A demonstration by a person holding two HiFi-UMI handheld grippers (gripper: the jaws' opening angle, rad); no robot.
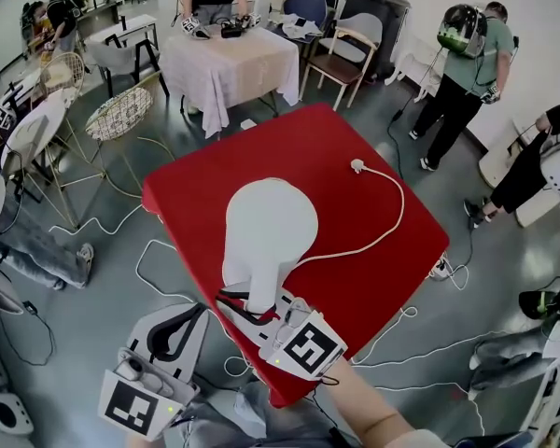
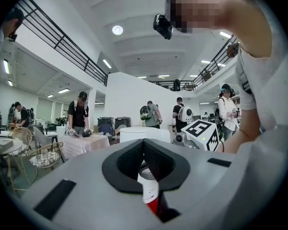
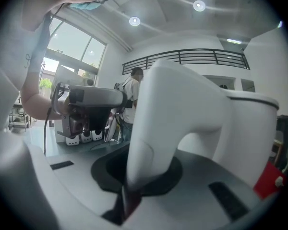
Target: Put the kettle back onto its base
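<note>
A white kettle (image 1: 266, 222) stands on the red table (image 1: 355, 278), seen from above, with its handle (image 1: 259, 292) toward me. My right gripper (image 1: 258, 308) is shut on that handle, which fills the right gripper view (image 3: 149, 128) between the jaws (image 3: 134, 188). A white cord (image 1: 383, 222) runs out from under the kettle to a plug (image 1: 357, 166); the base itself is hidden. My left gripper (image 1: 196, 314) hangs just off the table's near-left edge, jaws together and empty (image 2: 151, 186), pointing at the kettle (image 2: 144, 134).
A table with a white cloth (image 1: 229, 63) stands behind the red one, with chairs (image 1: 341, 59) and wire chairs (image 1: 117, 115) around it. Cables (image 1: 159, 269) trail over the floor. A person (image 1: 462, 73) stands at the back right, others at the edges.
</note>
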